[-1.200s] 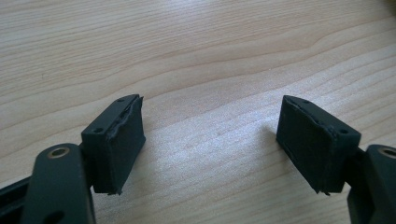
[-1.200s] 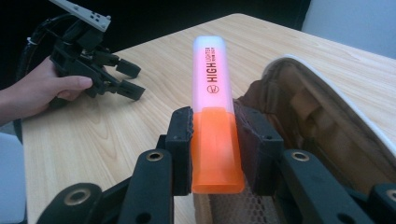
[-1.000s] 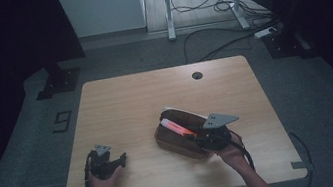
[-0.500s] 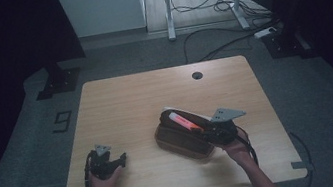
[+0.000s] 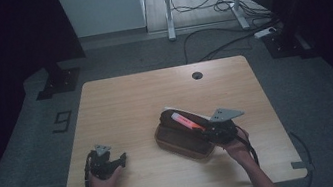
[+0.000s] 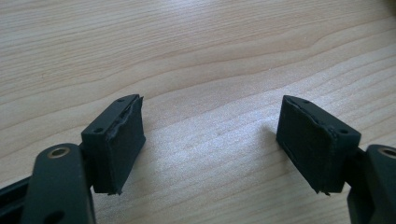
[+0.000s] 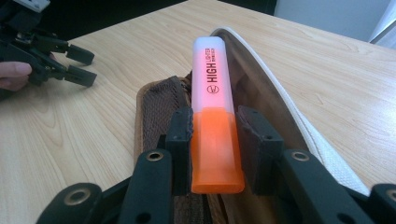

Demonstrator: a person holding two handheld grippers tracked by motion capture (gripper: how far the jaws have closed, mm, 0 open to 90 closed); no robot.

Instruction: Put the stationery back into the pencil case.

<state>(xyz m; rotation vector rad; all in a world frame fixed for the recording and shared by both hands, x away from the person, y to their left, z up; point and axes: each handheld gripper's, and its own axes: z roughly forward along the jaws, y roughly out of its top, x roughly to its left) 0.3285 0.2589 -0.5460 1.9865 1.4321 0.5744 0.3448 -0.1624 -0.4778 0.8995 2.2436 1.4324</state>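
Note:
An orange highlighter [image 7: 214,107] with a clear cap and black "HIGH LIGHTER" print sits between the pads of my right gripper [image 7: 215,126], which is shut on its orange body. The cap points away over an open brown pencil case [image 7: 156,107] with a white-lined flap. In the high view the highlighter [image 5: 187,122] hangs just above the case [image 5: 182,144] at the table's front right, with the right gripper [image 5: 211,132] behind it. My left gripper [image 5: 119,160] rests at the front left, well clear of the case. Its jaws stand wide open [image 6: 210,140] over bare wood.
The wooden table [image 5: 154,95] has a round cable hole [image 5: 197,75] near its far edge. Cables and a desk frame lie on the floor beyond it. The left gripper [image 7: 79,65] shows to the left of the case in the right gripper view.
My right gripper has shifted a little to the right over the case, carrying the highlighter with it. The left gripper has stayed put.

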